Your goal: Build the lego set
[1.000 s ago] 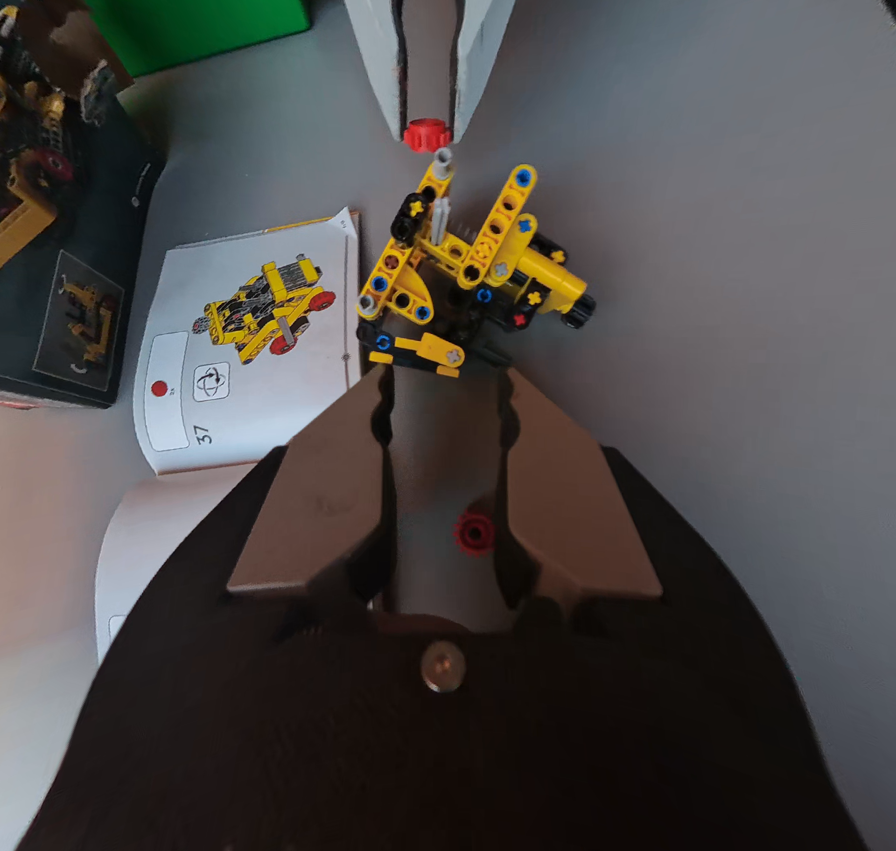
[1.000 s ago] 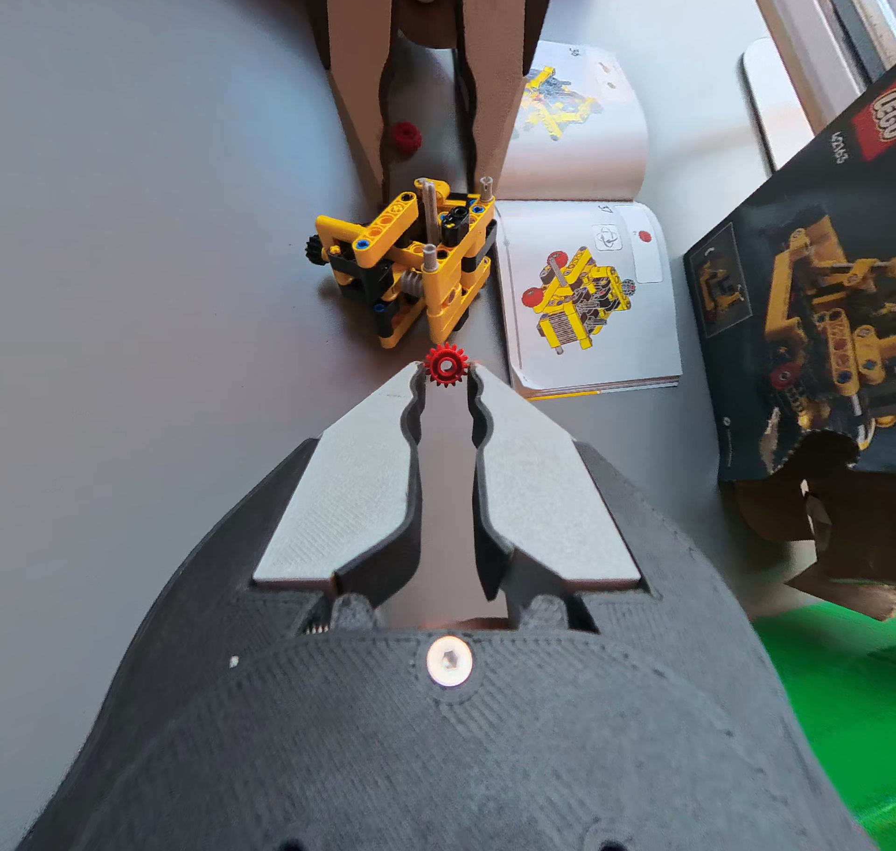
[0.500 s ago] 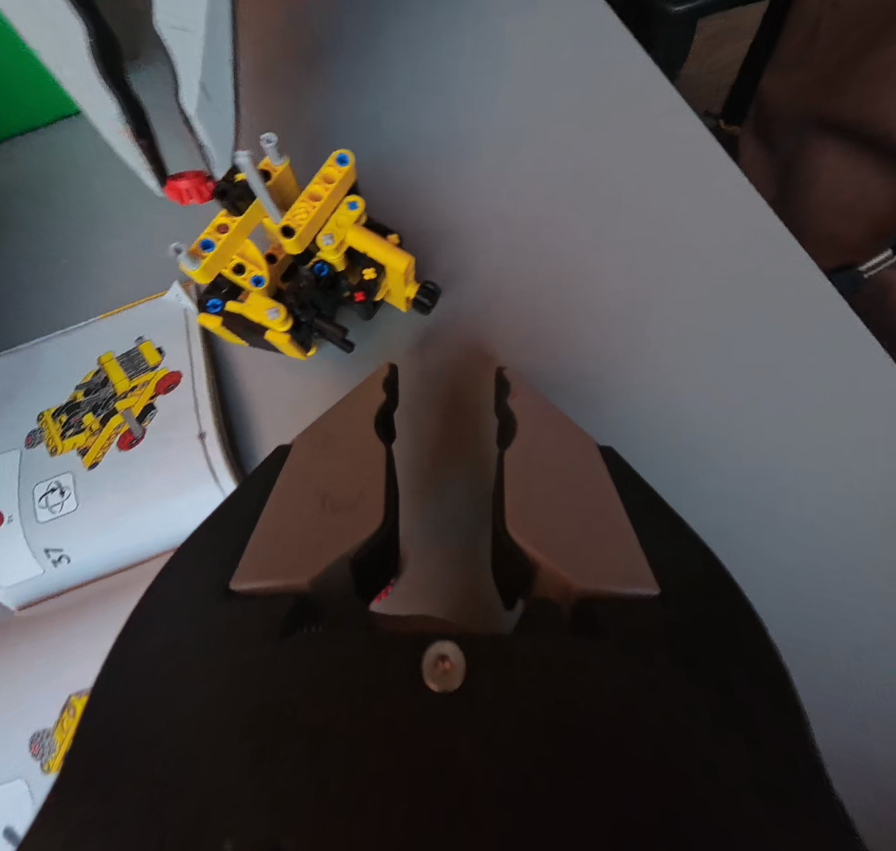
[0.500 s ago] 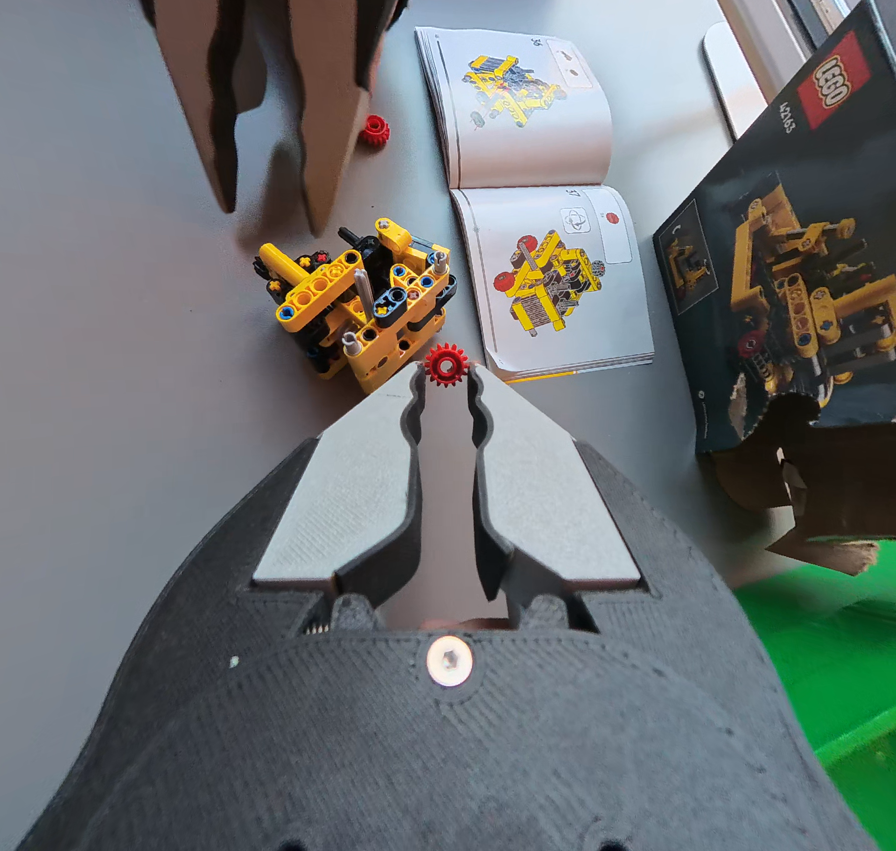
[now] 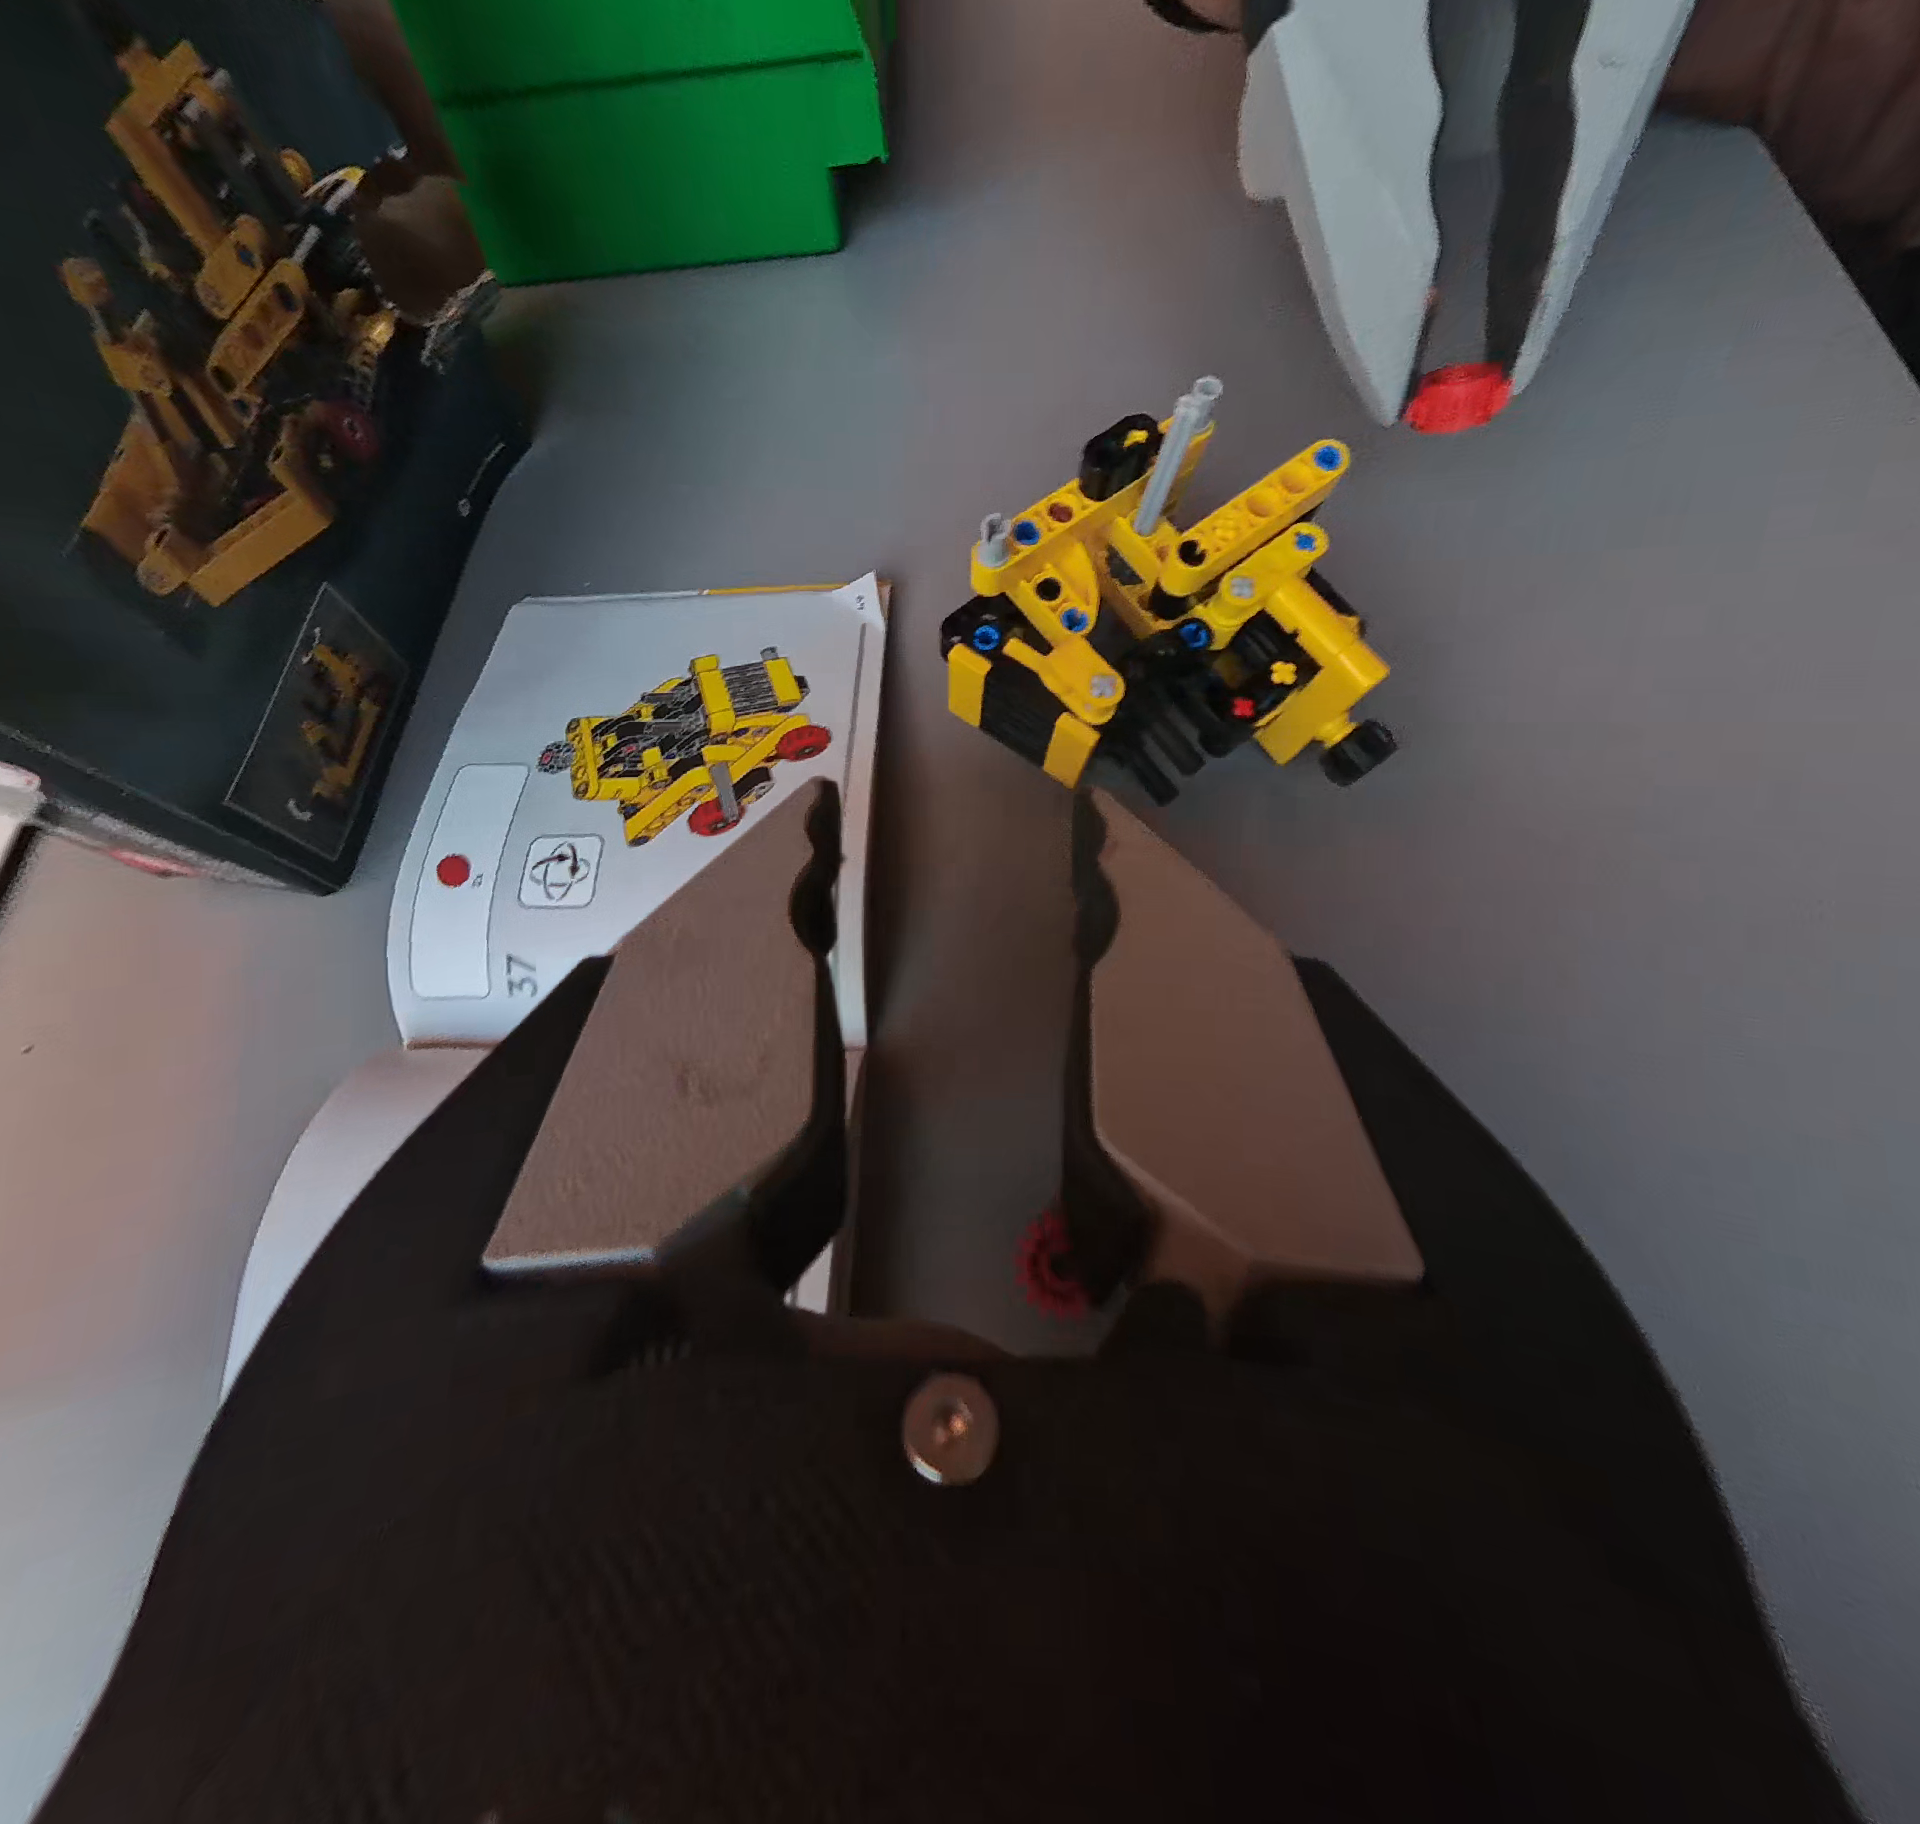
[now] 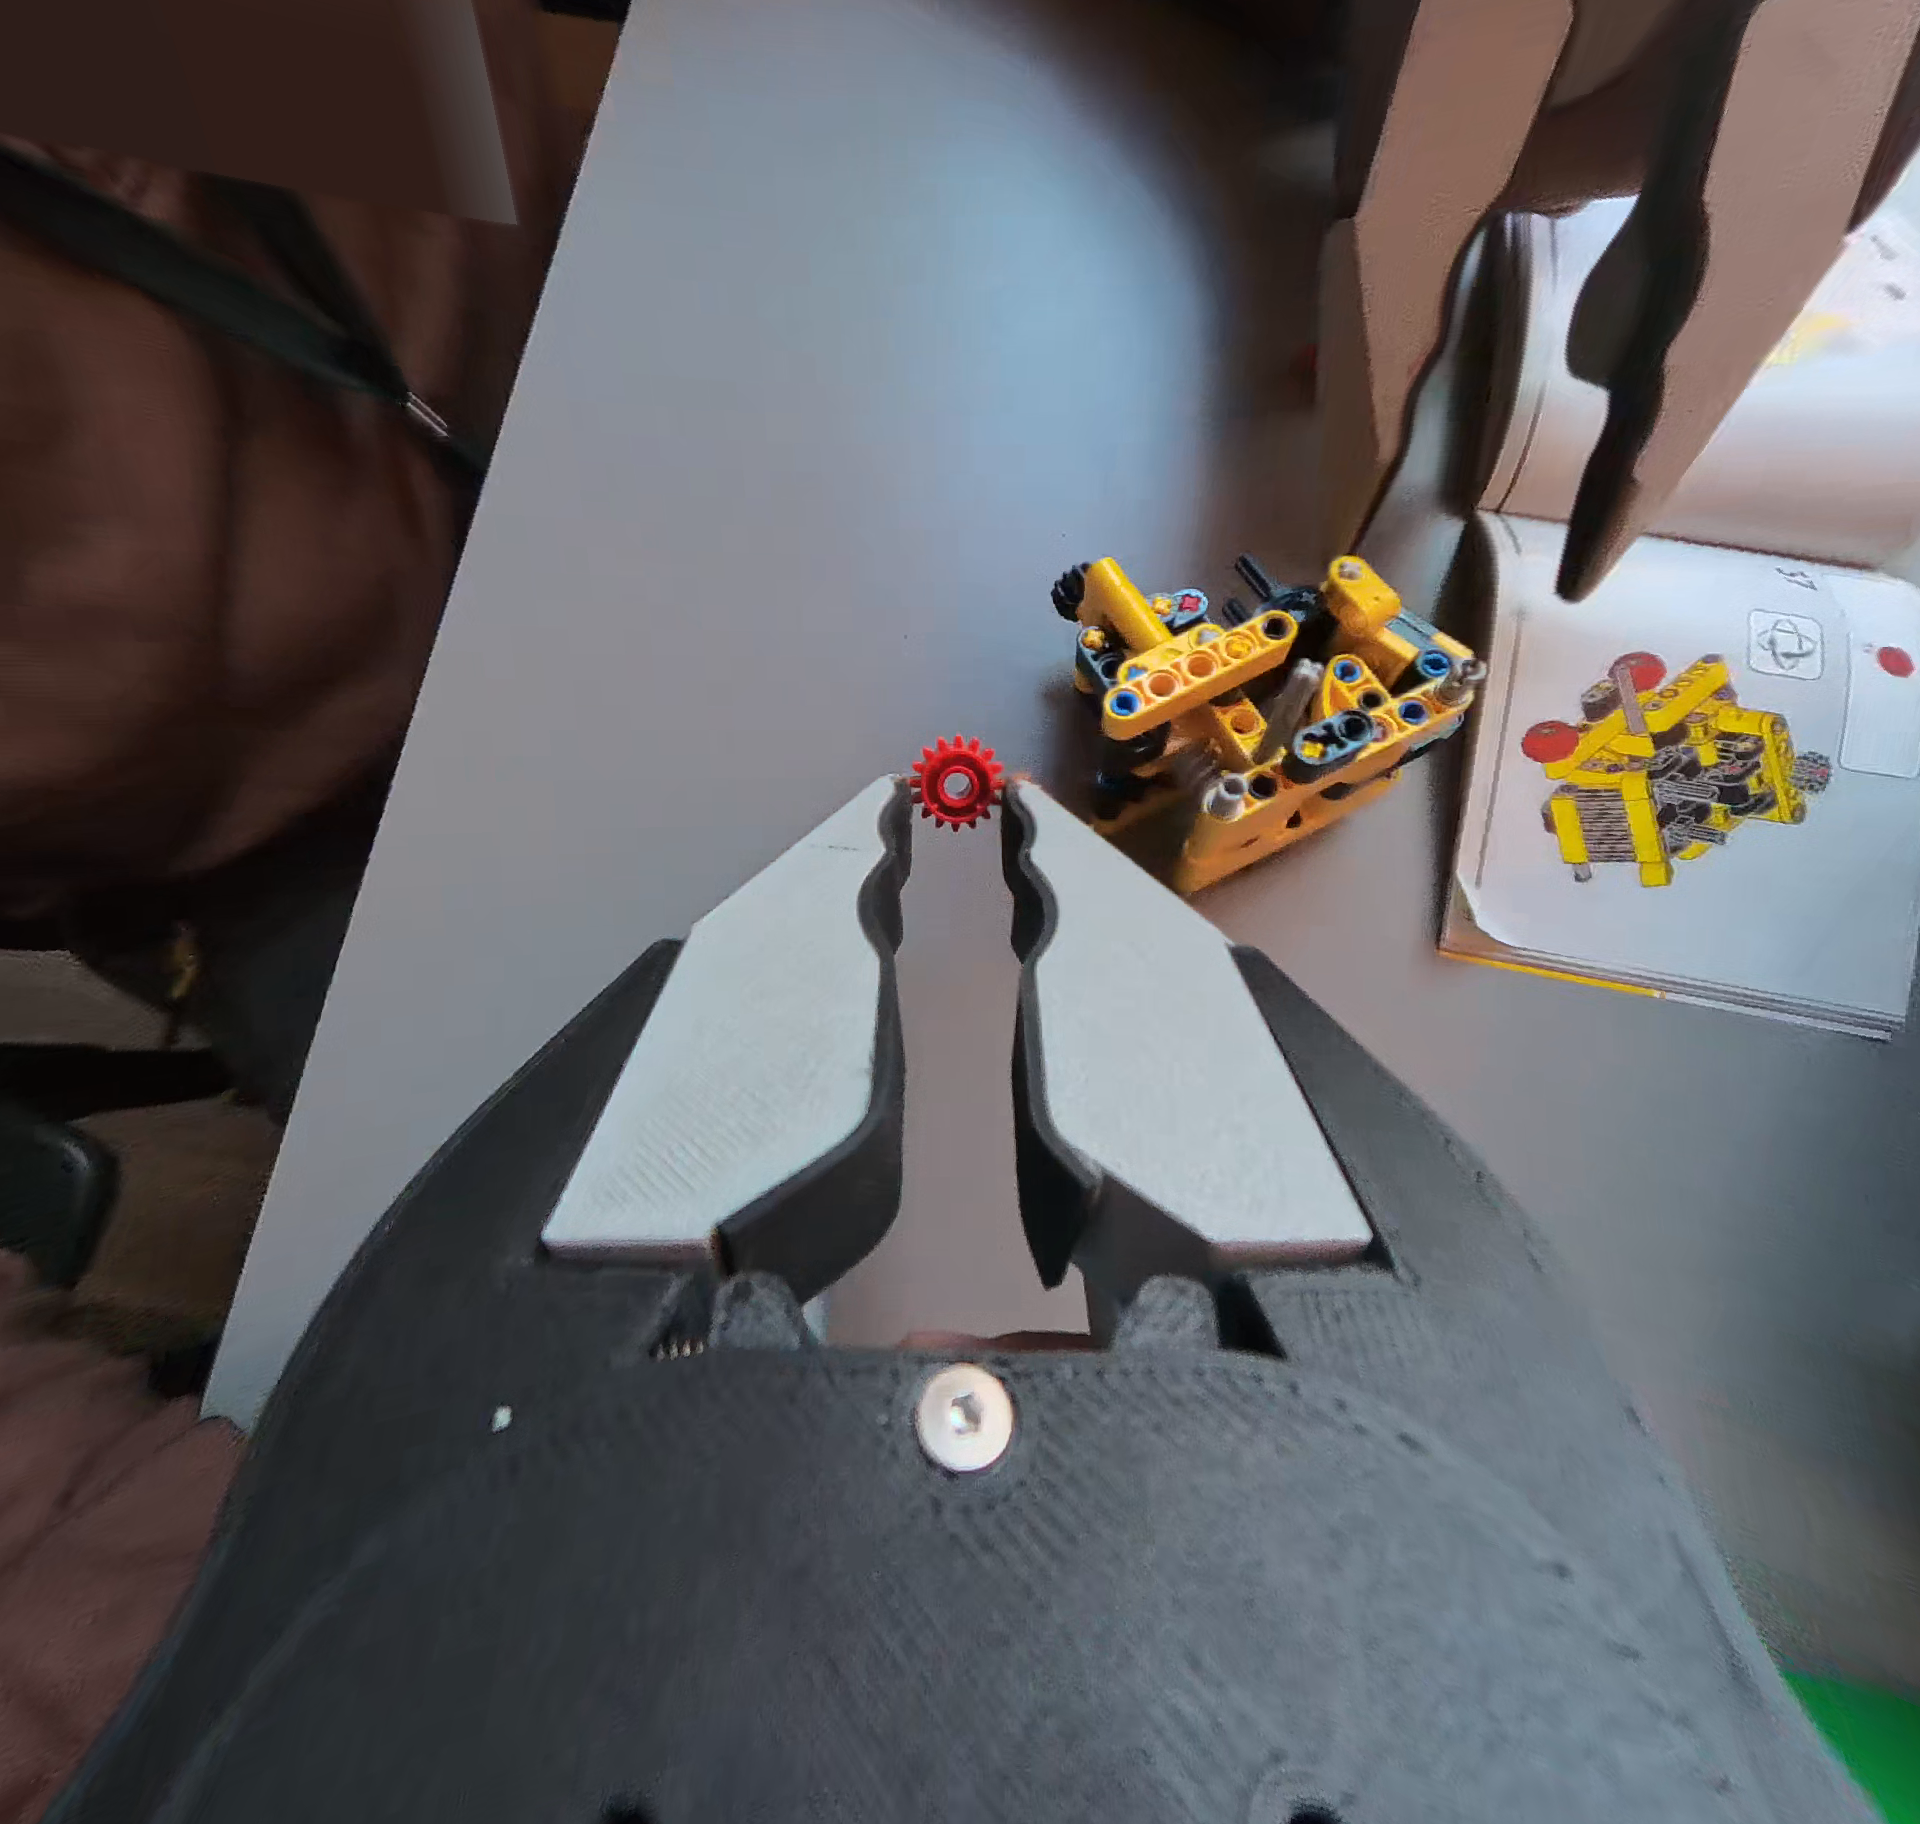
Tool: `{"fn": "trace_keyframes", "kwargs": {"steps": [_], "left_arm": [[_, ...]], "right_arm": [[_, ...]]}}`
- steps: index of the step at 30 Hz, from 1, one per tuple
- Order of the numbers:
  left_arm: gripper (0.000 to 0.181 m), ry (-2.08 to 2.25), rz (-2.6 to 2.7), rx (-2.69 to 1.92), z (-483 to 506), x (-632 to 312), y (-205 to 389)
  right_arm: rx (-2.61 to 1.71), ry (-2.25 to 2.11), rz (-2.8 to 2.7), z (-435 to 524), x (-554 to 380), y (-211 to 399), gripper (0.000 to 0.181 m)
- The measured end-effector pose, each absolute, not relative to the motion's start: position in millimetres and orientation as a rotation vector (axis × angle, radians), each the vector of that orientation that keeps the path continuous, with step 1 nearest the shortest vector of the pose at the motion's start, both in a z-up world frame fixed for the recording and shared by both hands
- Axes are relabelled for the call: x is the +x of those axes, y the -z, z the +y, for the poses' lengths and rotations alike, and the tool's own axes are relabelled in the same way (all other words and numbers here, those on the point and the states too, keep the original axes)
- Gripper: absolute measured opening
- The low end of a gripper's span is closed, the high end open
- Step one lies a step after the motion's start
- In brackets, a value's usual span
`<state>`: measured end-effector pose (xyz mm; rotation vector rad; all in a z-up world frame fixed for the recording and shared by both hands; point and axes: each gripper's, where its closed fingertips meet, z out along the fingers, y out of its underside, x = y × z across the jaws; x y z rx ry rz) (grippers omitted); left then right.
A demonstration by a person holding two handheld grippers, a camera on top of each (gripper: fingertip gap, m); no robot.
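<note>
We see a smooth, matt grey desk [image 5: 1558,943] under a half-built model [image 5: 1153,621] of glossy yellow and black plastic, and a small red plastic gear [image 6: 956,785] with a moulded, slightly shiny face. The right hand-held gripper [image 6: 956,787] has rough, layered printed plastic, grey on the fingers [image 6: 748,1047] and black on the body, with a bright metal screw [image 6: 964,1429]. The instruction booklet [image 5: 644,766] is smooth paper with a faint sheen, the dark box [image 5: 208,424] printed cardboard torn to raw brown fibre.
</note>
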<state>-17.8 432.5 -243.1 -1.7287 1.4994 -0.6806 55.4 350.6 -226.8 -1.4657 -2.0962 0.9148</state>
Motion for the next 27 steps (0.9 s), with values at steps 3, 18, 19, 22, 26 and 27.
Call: {"fn": "trace_keyframes", "kwargs": {"steps": [3,18,19,22,26,27], "left_arm": [[0.041,0.747,1.539,-1.7,419,-8,242],[0.023,0.782,1.654,-1.604,400,-12,244],[0.023,0.735,1.61,-1.616,411,-12,244],[0.026,0.703,1.556,-1.597,419,-10,241],[0.031,0.788,1.596,-1.588,404,-6,239],[0.032,0.806,1.594,-1.603,402,-5,240]], "right_arm": [[-1.497,-0.872,-2.091,356,51,233,0.013],[-1.654,-0.701,-1.935,403,72,241,0.014],[-1.658,-0.702,-1.924,404,72,240,0.014],[-1.656,-0.691,-1.917,406,71,240,0.014],[-1.657,-0.684,-1.923,406,71,242,0.014],[-1.658,-0.685,-1.919,406,71,241,0.014]]}}
